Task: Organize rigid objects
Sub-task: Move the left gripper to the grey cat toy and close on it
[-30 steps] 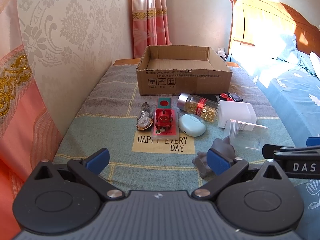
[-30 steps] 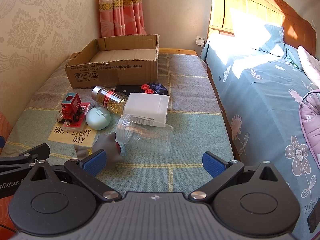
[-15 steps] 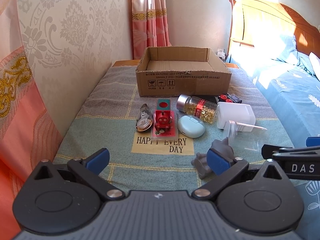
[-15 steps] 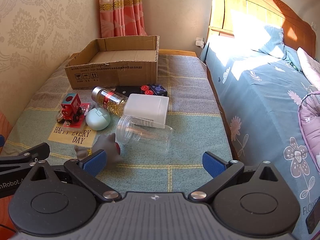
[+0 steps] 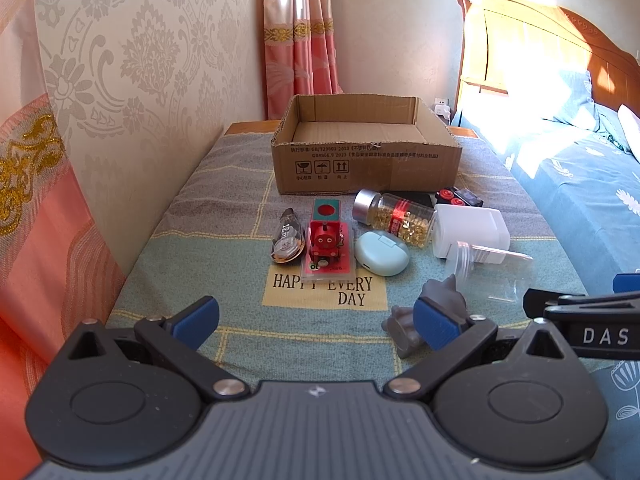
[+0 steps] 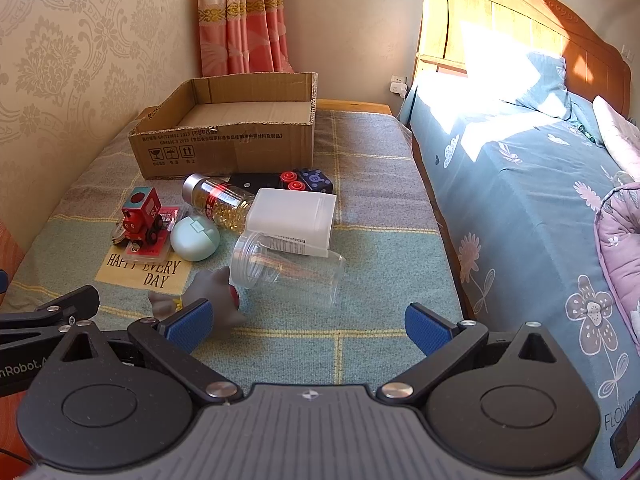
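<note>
An open cardboard box point(image 5: 366, 166) point(image 6: 224, 152) stands at the far end of a checked blanket. In front of it lie a red toy train point(image 5: 324, 240) point(image 6: 140, 216), a pill bottle point(image 5: 394, 216) point(image 6: 218, 198), a mint case point(image 5: 380, 254) point(image 6: 195, 238), a white plastic box point(image 5: 472, 230) point(image 6: 294, 216), a clear cup point(image 6: 288, 270) on its side and a grey figurine point(image 5: 440, 292) point(image 6: 212, 288). My left gripper point(image 5: 316, 322) is open, low over the near blanket. My right gripper point(image 6: 306, 326) is open too, nothing between its fingers.
A black block with red buttons point(image 6: 296, 180) lies behind the white box. A shiny oval packet point(image 5: 288, 238) sits left of the train. A patterned panel point(image 5: 140, 80) borders the left; a bed with a blue floral sheet point(image 6: 520, 208) and a wooden headboard point(image 6: 500, 20) lies right.
Both views have drifted slightly back from the objects. Neither gripper has changed its opening and no object has moved.
</note>
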`<state>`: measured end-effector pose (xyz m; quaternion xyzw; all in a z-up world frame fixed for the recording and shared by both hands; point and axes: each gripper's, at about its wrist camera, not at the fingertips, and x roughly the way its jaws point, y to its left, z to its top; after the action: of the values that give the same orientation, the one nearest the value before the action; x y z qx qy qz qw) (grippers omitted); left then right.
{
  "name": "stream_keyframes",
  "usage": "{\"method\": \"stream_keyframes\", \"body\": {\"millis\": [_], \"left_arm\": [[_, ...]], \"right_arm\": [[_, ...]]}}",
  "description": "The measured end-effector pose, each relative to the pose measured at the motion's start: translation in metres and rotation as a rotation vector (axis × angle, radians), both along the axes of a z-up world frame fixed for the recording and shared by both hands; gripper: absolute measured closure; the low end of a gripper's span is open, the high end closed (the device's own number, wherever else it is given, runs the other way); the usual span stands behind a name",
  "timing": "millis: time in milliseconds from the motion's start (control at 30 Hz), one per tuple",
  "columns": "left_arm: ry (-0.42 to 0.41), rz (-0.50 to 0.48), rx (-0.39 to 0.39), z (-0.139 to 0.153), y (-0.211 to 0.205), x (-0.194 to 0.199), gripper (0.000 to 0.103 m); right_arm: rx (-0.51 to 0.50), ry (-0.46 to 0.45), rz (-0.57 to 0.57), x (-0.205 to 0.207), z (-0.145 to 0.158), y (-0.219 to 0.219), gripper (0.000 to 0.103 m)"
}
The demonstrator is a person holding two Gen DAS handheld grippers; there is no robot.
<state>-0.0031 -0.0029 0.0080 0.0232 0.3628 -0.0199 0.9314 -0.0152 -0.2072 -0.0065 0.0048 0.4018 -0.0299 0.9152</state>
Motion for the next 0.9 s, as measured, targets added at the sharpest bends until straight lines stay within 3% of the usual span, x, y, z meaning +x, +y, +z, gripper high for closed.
{"method": "stream_keyframes", "body": {"millis": [567,733,900], "left_arm": [[-0.012,-0.051,0.009,-0.003,-0.003,0.005,0.0],[0.004,-0.167,0.048,-0.013,-0.011,0.014,0.0],[0.087,-0.316,0.061,-0.037,-0.022,0.028,0.0]], "right_arm": [[-0.007,-0.007,0.01,0.001,0.0,-0.002,0.0],[0.036,-0.033,0.03,0.003,0.001,-0.011,0.0],[0.046,-0.057,0.049,0.005,-0.001,-0.017,0.0]]}}
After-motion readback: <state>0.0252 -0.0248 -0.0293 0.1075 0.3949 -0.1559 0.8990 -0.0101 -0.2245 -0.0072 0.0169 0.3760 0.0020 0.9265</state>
